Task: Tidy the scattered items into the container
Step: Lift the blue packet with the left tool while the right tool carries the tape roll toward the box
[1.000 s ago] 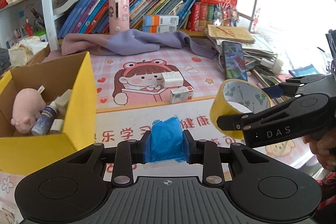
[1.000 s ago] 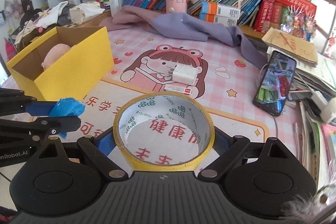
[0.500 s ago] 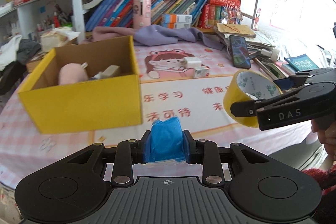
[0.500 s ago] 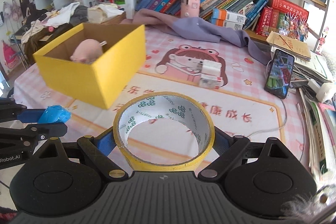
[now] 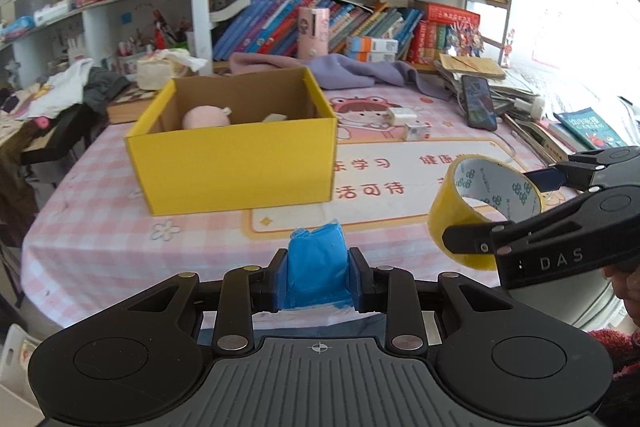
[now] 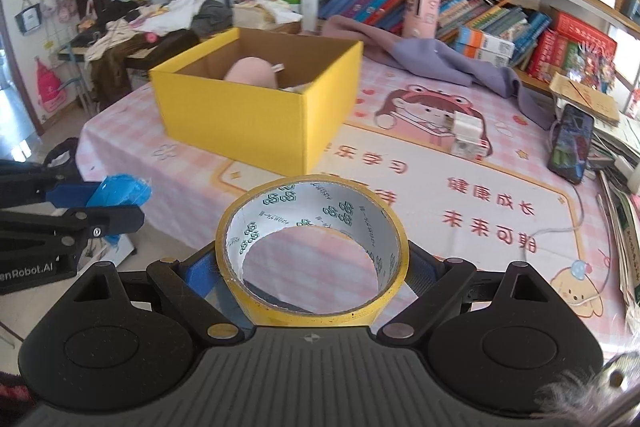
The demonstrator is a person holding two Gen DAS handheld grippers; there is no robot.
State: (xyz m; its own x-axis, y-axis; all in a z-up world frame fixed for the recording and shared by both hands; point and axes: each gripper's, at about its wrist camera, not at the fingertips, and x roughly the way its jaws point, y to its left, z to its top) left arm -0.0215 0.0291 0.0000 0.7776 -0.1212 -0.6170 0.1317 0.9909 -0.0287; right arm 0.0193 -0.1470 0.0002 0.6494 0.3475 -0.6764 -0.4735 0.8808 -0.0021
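1. The left gripper [image 5: 318, 277] is clamped tight on a blue packet [image 5: 316, 269], held above the near edge of the table [image 5: 100, 227].
2. The right gripper [image 6: 312, 263] grips a roll of yellow tape [image 6: 312, 247] across its width.
3. The yellow box [image 5: 236, 163] sits on the table beyond both, with a pink plush toy [image 5: 206, 117] inside.
4. Two small white boxes [image 5: 408, 125] lie right of the yellow box.

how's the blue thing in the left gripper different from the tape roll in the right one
The blue thing is a crumpled, solid-looking lump; the tape roll is a rigid yellow ring with a hollow middle. The blue thing is narrow, so the left gripper is squeezed nearly shut on it; the tape roll is wide, so the right gripper spans it with jaws far apart. Both are held off the table, short of the yellow box.
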